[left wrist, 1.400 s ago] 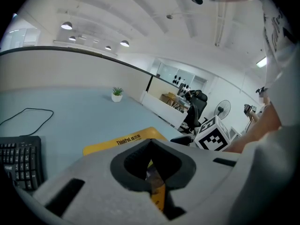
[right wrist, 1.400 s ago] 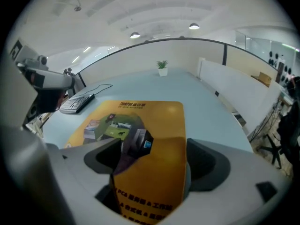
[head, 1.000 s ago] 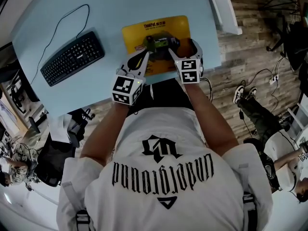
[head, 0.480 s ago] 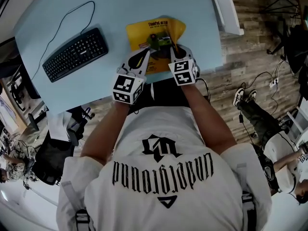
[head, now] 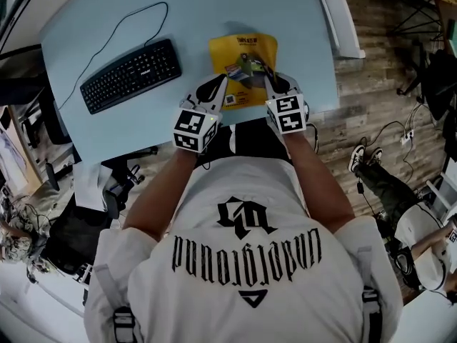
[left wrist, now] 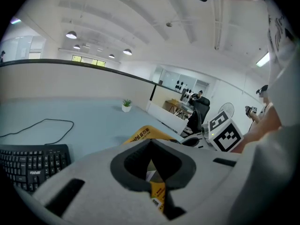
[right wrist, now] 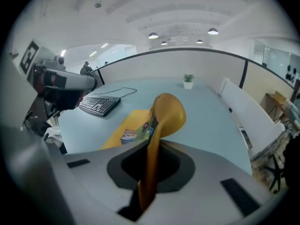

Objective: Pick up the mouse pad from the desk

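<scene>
We are viewing the mouse pad point(head: 243, 66) at the lifting step, as we are judging it from the grasp. The left hand-held gripper point(head: 220, 86) is pinching the pad's near edge on one side, its jaws drawn narrow with the yellow sheet showing in the slot between them in the left gripper view point(left wrist: 157, 193). The right hand-held gripper point(head: 270, 79) is clamping the same near edge at the other side, jaws nearly together on the thin sheet, which is curling upward into a rounded flap in the right gripper view point(right wrist: 168, 111). The pad is bowing between the two grasps near the front of the pale blue table point(head: 107, 20), while its far printed part appears to be lying on the surface; whether it is fully clear there, we cannot tell. A black keyboard point(head: 132, 73) is sitting well apart on the person's left. We are judging that the next move is calling for both hands rising together and evenly, so that the limp sheet is not twisting or slipping from either pinch as its far edge is peeling off the table.
</scene>
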A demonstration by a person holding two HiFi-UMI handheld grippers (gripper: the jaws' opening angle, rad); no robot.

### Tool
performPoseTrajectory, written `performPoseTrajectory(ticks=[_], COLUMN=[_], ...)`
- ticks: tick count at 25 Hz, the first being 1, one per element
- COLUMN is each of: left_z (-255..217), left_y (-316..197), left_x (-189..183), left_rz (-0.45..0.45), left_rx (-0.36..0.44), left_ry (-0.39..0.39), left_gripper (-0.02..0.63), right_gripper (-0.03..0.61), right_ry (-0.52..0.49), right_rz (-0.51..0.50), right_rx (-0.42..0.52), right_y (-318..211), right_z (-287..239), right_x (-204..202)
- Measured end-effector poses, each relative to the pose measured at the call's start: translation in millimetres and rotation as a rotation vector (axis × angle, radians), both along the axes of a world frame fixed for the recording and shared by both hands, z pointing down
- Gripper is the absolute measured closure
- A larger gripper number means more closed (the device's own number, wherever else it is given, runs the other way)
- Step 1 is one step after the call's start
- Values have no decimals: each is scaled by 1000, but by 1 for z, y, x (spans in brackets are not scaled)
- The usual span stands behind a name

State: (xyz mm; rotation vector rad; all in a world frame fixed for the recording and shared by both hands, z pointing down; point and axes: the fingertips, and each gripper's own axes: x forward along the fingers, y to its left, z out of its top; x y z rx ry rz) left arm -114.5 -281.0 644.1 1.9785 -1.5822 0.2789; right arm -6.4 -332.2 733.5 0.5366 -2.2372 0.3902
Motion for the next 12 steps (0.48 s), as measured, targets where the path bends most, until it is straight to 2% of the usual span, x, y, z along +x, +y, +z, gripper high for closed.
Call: performPoseTrajectory(ticks=[12], left_z=[-69], left_y=[44], left_x=[-45], left_rz=[1], left_rx=[126], left_ry=[-27], left_gripper=[611], right_gripper=[557], right_ry=[-77], right_rz=[-12], right_rx=[128], right_y=[34], right_z=[-100], right_x=[-37])
